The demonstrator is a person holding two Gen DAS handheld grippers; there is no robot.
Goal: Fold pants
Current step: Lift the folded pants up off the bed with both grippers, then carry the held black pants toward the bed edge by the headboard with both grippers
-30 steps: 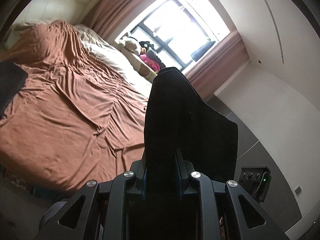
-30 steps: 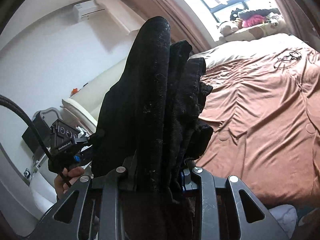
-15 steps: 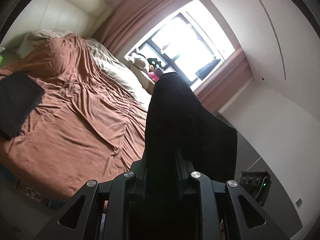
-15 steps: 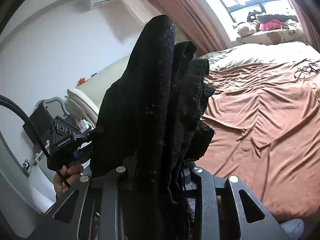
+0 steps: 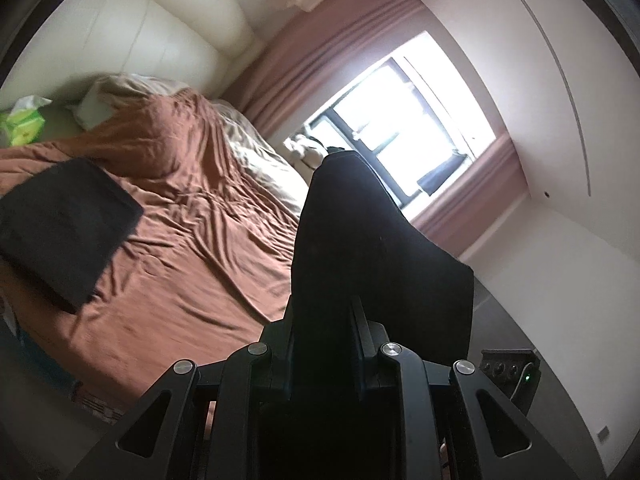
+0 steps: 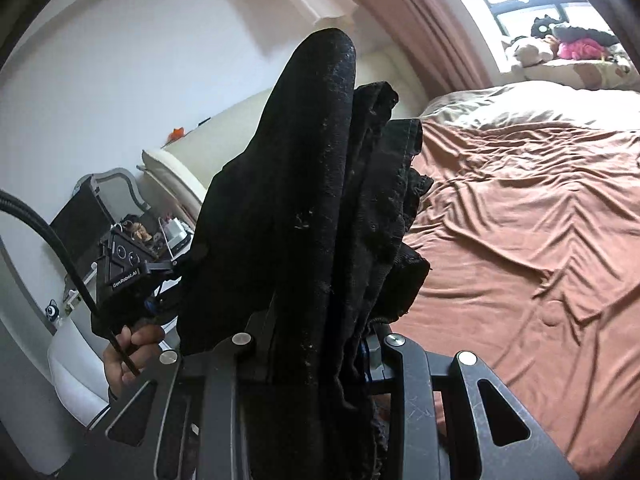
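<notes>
Both tongs clamped on the pants, held up near the bed's near edge.
We see left tongs (image 5: 324, 320) pinching smooth black pants (image 5: 372, 248); right tongs (image 6: 316, 332) gripping the bunched waistband end. Versus 0.5 s ago, the folded dark garment (image 5: 60, 228) on the bed (image 5: 192, 240) sits further into the left view.

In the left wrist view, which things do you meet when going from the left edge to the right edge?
Green tissue pack → folded black garment on the brown bedsheet → black pants held in the left claw → window → right claw's body with green light.
</notes>
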